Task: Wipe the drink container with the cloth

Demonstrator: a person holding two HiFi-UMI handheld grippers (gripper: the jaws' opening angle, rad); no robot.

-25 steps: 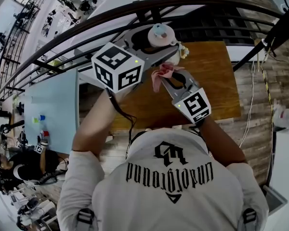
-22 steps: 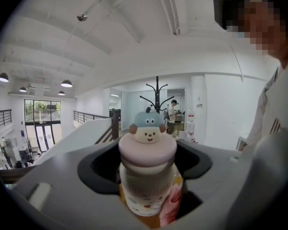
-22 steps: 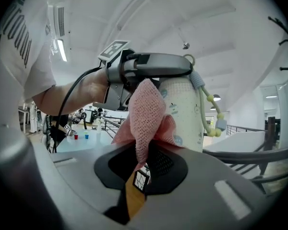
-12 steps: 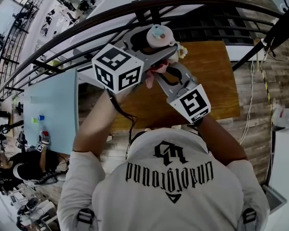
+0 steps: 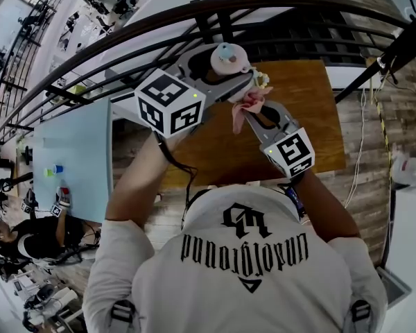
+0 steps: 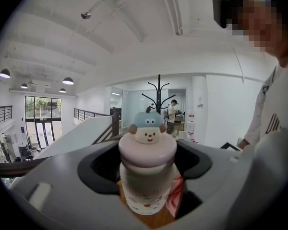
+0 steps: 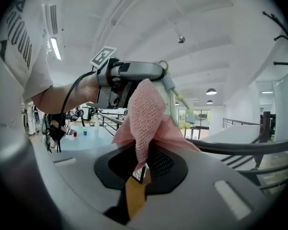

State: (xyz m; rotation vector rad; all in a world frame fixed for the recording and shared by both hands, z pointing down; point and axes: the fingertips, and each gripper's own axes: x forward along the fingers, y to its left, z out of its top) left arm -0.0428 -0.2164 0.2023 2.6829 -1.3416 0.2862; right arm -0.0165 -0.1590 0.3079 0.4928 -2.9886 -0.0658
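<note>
The drink container (image 5: pixel 229 58) is a small pale bottle with a pink lid and a bear figure in a blue cap (image 6: pixel 147 165). My left gripper (image 5: pixel 230 66) is shut on its body and holds it upright over the wooden table (image 5: pixel 312 120). The pink mesh cloth (image 5: pixel 247 105) hangs bunched from my right gripper (image 5: pixel 254 109), which is shut on it just right of and below the bottle. In the right gripper view the cloth (image 7: pixel 147 113) stands in front of the left gripper (image 7: pixel 134 73). A fold of cloth (image 6: pixel 176 195) shows beside the bottle's base.
A beaded strap (image 7: pixel 178 98) hangs from the bottle. Black railings (image 5: pixel 194 9) curve behind the table's far edge. A light blue table (image 5: pixel 76 155) with small cups stands to the left, with a seated person (image 5: pixel 28 238) near it.
The right gripper carried the cloth up and left under the bottle, then drew back right and down. The left gripper and bottle have barely moved.
</note>
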